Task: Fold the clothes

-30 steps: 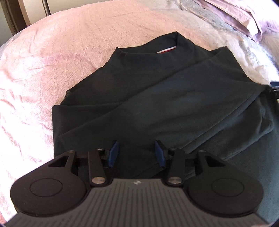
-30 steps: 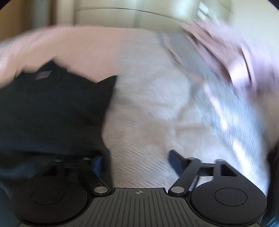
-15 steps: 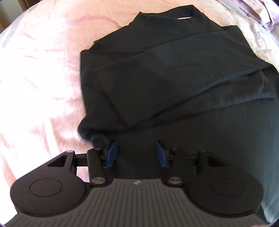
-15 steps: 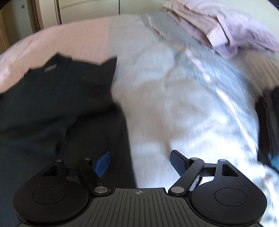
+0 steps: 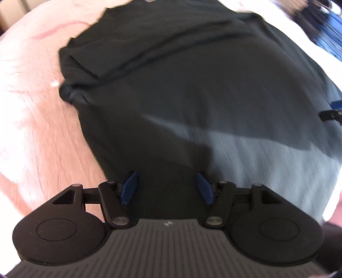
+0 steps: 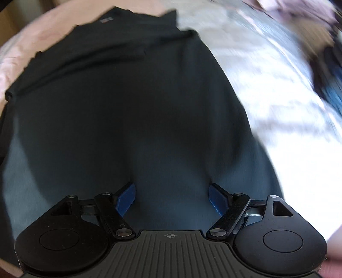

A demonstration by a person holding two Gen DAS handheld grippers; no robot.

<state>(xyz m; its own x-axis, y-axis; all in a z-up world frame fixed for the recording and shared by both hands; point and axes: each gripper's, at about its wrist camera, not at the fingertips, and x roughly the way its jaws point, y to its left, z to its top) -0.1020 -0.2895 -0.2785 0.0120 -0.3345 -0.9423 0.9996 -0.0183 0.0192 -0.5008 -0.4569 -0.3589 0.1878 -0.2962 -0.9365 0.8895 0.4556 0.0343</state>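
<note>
A black long-sleeved top (image 5: 192, 85) lies flat on the bed, collar at the far end, with its sleeves folded across the chest. My left gripper (image 5: 167, 186) hovers over the lower left part of the top; its jaws are opening and nothing sits between the blue pads. In the right wrist view the same top (image 6: 128, 107) fills the left and middle. My right gripper (image 6: 172, 197) hangs open above the lower right part of the top, with nothing between its pads. Its tip shows at the right edge of the left wrist view (image 5: 333, 111).
A pink bedspread (image 5: 32, 117) lies to the left of the top, and a pale grey-white cover (image 6: 277, 96) lies to the right. Dark and blue clothing (image 6: 329, 74) sits at the far right. Lilac fabric (image 6: 299, 10) lies at the back right.
Both grippers have travelled from the collar end down toward the hem, so the top's body now fills both views. The left jaws stand wider apart than before. The right jaws stay wide.
</note>
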